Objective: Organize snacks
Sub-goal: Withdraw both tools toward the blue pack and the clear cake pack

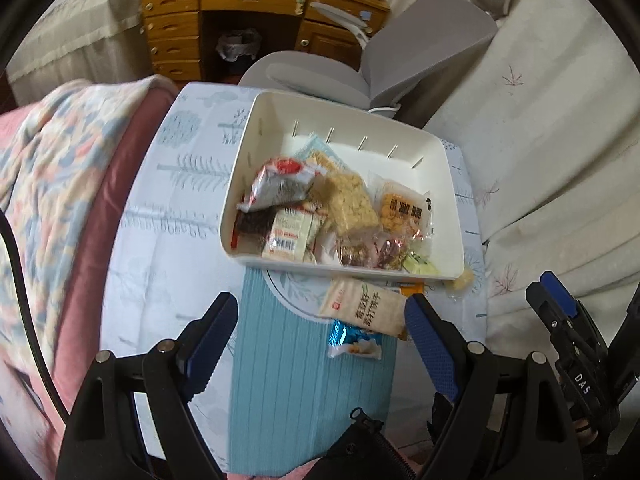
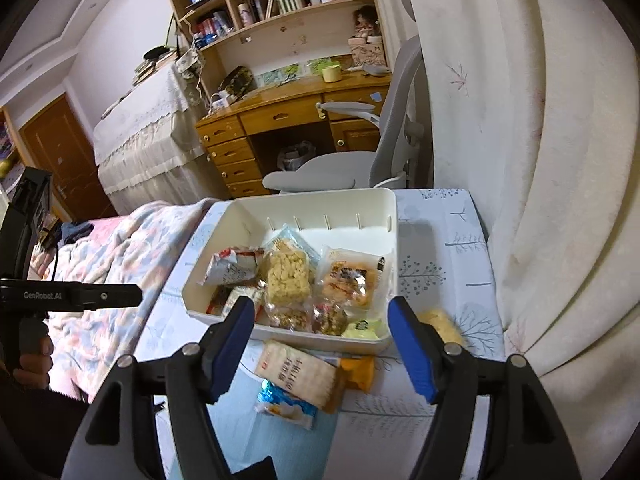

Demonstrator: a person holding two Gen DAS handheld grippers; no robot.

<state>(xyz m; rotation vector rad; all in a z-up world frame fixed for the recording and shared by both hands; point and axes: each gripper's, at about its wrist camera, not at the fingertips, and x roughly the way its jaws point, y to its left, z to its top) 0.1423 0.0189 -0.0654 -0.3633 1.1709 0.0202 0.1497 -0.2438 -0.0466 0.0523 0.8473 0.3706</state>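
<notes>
A white bin sits on a small table and holds several wrapped snacks. In front of it lie a cream cracker packet, a blue packet, an orange packet and a pale yellow snack at the bin's right corner. My left gripper is open and empty, above the table just short of the cream packet. My right gripper is open and empty, hovering over the bin's near edge. The right gripper also shows in the left wrist view.
The table has a tree-print cloth and a blue mat. A bed with a floral quilt is on the left. A grey chair and wooden desk stand behind. A white curtain hangs on the right.
</notes>
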